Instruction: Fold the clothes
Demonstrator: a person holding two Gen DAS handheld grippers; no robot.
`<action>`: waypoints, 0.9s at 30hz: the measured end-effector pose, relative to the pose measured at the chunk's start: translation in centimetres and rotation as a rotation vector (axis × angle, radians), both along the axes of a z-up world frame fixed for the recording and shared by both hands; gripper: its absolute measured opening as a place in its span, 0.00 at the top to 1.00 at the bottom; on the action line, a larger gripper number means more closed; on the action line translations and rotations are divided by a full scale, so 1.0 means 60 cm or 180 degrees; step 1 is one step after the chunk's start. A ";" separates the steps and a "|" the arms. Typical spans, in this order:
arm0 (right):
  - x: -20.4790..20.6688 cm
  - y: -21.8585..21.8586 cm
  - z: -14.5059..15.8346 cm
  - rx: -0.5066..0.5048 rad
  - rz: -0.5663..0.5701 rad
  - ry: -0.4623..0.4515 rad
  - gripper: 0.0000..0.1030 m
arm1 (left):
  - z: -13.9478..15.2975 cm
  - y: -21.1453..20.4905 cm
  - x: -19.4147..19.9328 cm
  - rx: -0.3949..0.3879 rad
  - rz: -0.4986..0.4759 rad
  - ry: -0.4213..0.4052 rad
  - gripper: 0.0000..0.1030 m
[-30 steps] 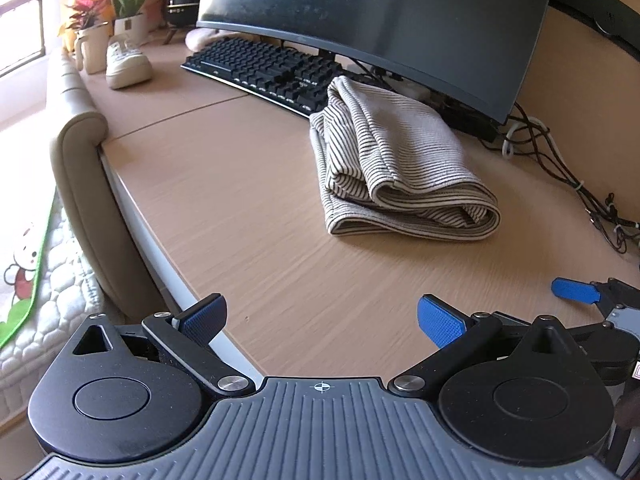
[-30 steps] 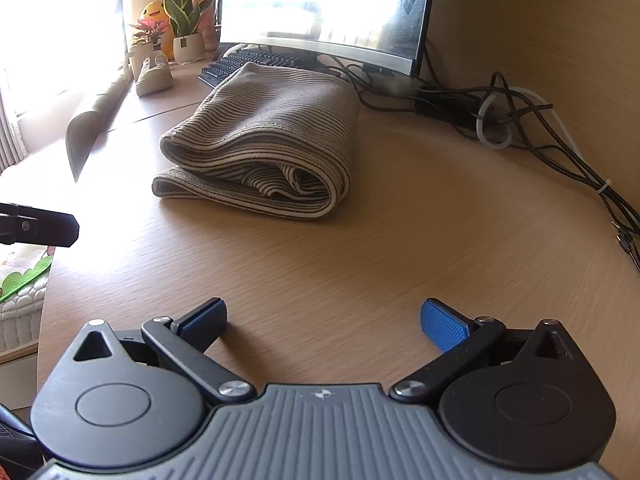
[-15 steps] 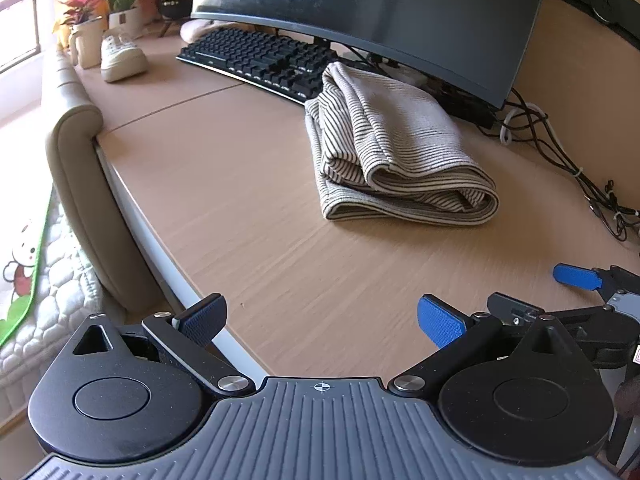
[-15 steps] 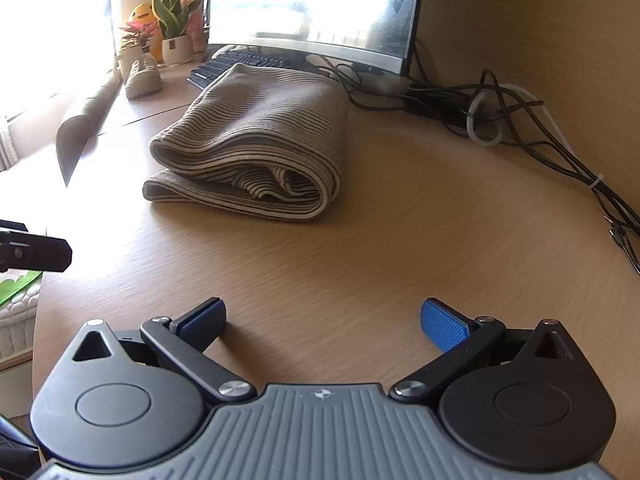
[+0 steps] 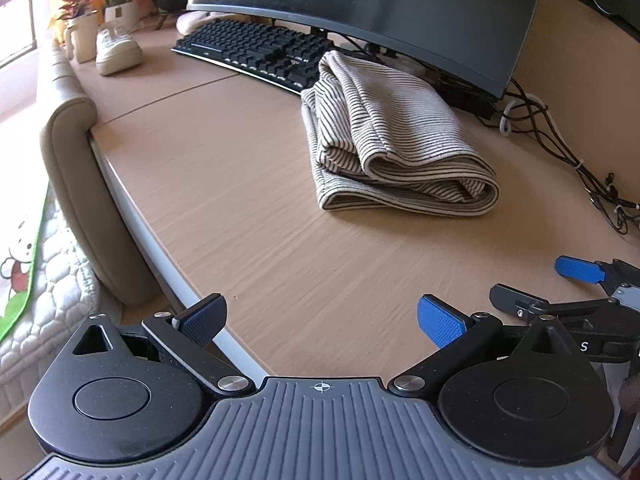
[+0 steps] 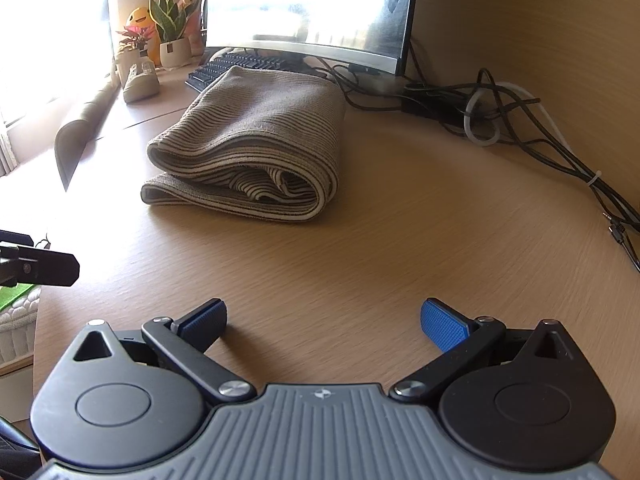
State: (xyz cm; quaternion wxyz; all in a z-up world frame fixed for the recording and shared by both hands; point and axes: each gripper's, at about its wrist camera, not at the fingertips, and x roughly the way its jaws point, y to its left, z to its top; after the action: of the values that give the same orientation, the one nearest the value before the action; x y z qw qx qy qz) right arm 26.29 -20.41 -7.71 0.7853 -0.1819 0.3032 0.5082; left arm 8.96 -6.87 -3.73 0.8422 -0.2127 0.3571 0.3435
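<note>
My left gripper (image 5: 320, 320) has its jaws spread wide with nothing between them, poised over the near edge of the wooden desk (image 5: 240, 184), and my right gripper (image 6: 324, 320) is just as wide apart and empty, low over the desk. Ahead of both, well apart from either, lies the striped garment (image 5: 392, 136) folded into a thick bundle, its far end close to the keyboard (image 5: 256, 48) under the monitor (image 5: 380, 8). I think they touch, though the view is unclear.

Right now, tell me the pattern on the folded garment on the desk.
The folded garment has thin dark stripes on cream, clearest in the left wrist view.
</note>
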 end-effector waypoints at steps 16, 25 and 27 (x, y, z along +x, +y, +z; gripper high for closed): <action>0.001 -0.001 0.000 0.0026 -0.0014 0.0023 0.00 | -0.002 0.003 0.001 -0.0031 0.0026 0.0020 0.00; 0.003 -0.003 0.001 0.0036 -0.0015 0.0032 0.00 | -0.004 0.004 -0.005 -0.0062 0.0069 0.0020 0.00; 0.003 -0.003 0.001 0.0039 -0.0007 0.0032 0.00 | -0.004 0.004 -0.005 -0.0070 0.0068 0.0022 0.00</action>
State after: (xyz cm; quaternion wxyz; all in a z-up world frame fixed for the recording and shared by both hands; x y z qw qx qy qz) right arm 26.45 -20.61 -7.67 0.7855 -0.1741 0.3042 0.5100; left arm 8.66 -6.65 -3.98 0.8348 -0.2246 0.3615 0.3492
